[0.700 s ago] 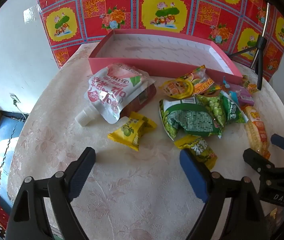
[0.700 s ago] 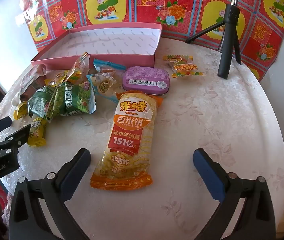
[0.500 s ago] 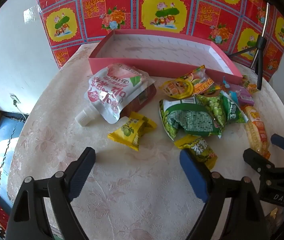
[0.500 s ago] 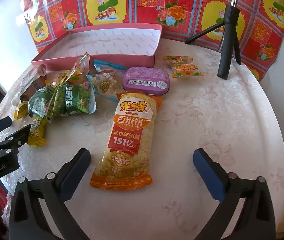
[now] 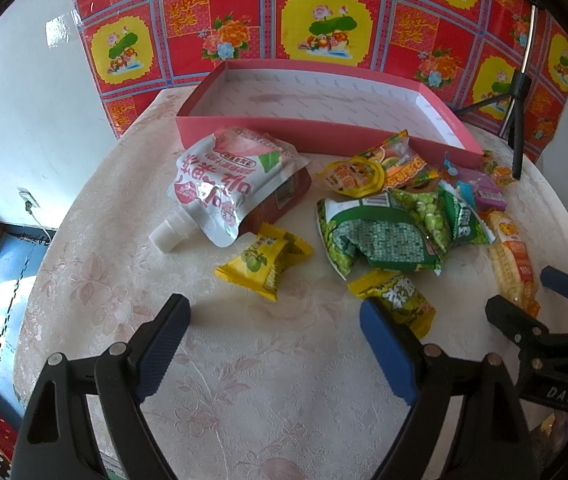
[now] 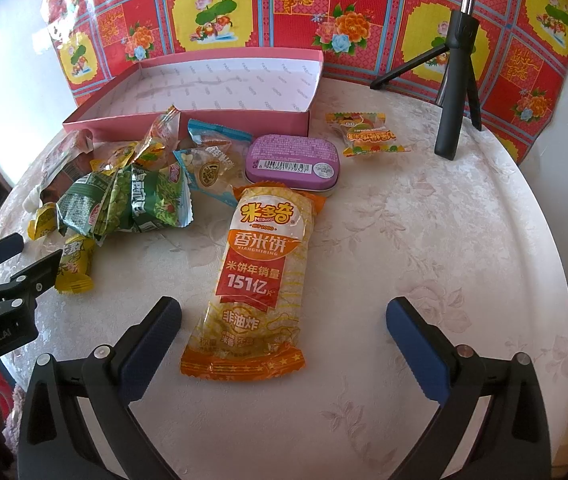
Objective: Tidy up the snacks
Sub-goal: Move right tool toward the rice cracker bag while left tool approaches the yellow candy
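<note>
Snacks lie scattered on a round table in front of an empty pink box [image 5: 323, 136] [image 6: 188, 120]. My left gripper [image 5: 276, 322] hovers open over bare cloth, just short of a yellow candy pack [image 5: 264, 260] and a second yellow pack [image 5: 397, 296]. Beyond them lie a white-and-pink spout pouch [image 5: 224, 184] and green pea bags [image 5: 383, 232]. My right gripper [image 6: 284, 320] is open, its fingers straddling the lower end of an orange rice-cracker pack [image 6: 256, 276] without touching it. A purple tin [image 6: 293, 162] and a small gummy packet [image 6: 367, 134] lie farther back.
A black tripod [image 6: 453, 92] stands at the table's back right. A red and yellow patterned sheet [image 5: 323, 20] hangs behind the box. The table edge [image 6: 555, 280] curves close on the right. Each gripper shows at the edge of the other's view.
</note>
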